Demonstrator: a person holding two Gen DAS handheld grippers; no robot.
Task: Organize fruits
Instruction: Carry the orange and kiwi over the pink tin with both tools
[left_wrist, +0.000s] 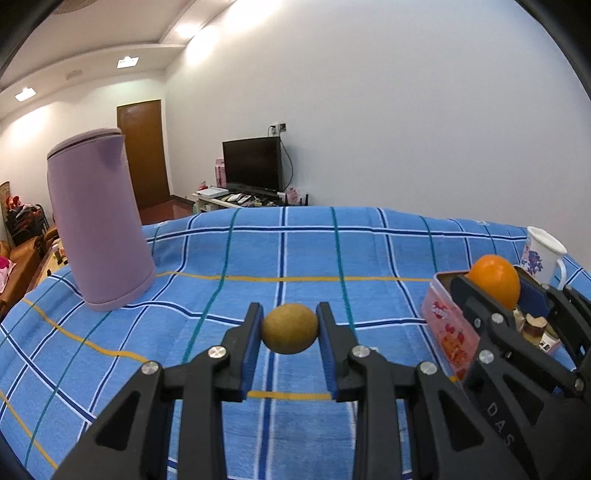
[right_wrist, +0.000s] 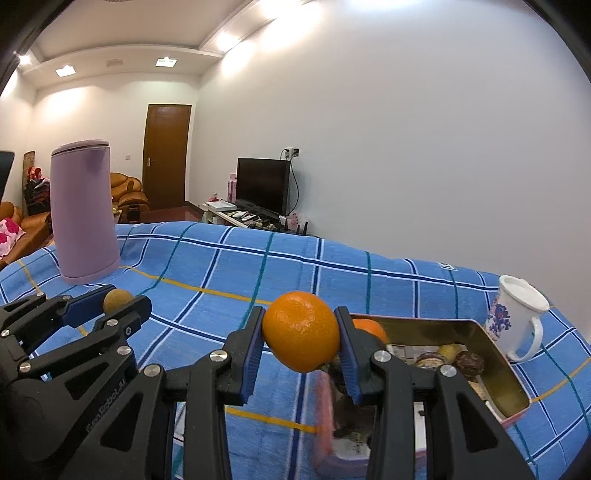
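Home living room, black flat-screen television (right_wrist: 263, 186) on a low white stand (right_wrist: 236, 218), tan leather sofa (right_wrist: 127, 192), brown wooden door (right_wrist: 167, 155), blue checked tablecloth (left_wrist: 295, 251), recessed ceiling lights (right_wrist: 166, 62)

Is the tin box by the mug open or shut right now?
Open. The tin box shows no lid in the right wrist view; its gold inner walls are exposed, with another orange and other items inside.

Left gripper (left_wrist: 290, 328) clamps a brown fruit (left_wrist: 290, 328).
Lilac kettle (left_wrist: 98, 221) at ten o'clock; orange (left_wrist: 495, 278) at three.
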